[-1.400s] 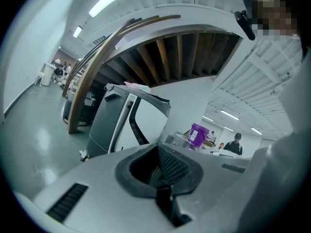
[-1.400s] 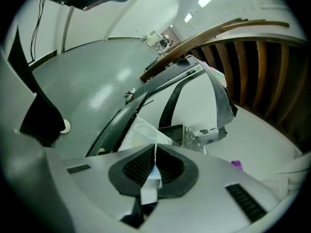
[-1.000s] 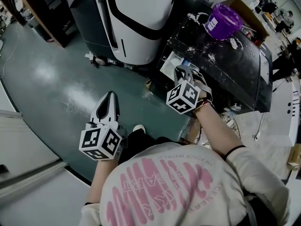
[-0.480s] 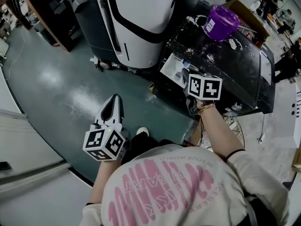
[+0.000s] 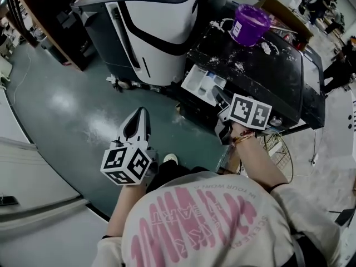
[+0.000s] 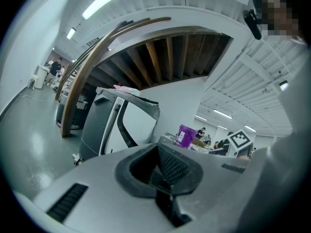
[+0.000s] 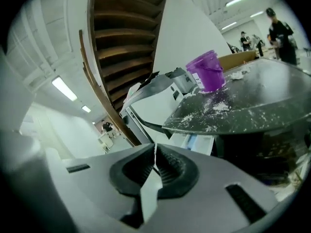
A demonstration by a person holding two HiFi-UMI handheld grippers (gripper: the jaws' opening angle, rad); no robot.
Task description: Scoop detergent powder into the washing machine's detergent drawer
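Note:
The purple detergent bucket point(image 5: 249, 24) point(image 7: 206, 72) stands at the back of the black washing machine top point(image 5: 267, 74), which is strewn with white powder. Below the front edge, the white detergent drawer point(image 5: 203, 83) point(image 7: 197, 142) is pulled out. My right gripper point(image 5: 221, 100) point(image 7: 155, 154) hovers just right of the drawer, shut on a thin white strip seen edge-on, apparently the scoop's handle point(image 7: 148, 188); the scoop's bowl is hidden. My left gripper point(image 5: 139, 113) point(image 6: 156, 152) hangs over the green floor, shut and empty.
A big white-and-black appliance point(image 5: 156, 32) stands left of the washing machine. A cardboard box point(image 5: 283, 7) sits behind the bucket. The green floor point(image 5: 72, 104) stretches to the left. People stand far off in the hall.
My right gripper has rolled over so its marker cube now faces up, and it has shifted right and up from the drawer. The left gripper rose a little.

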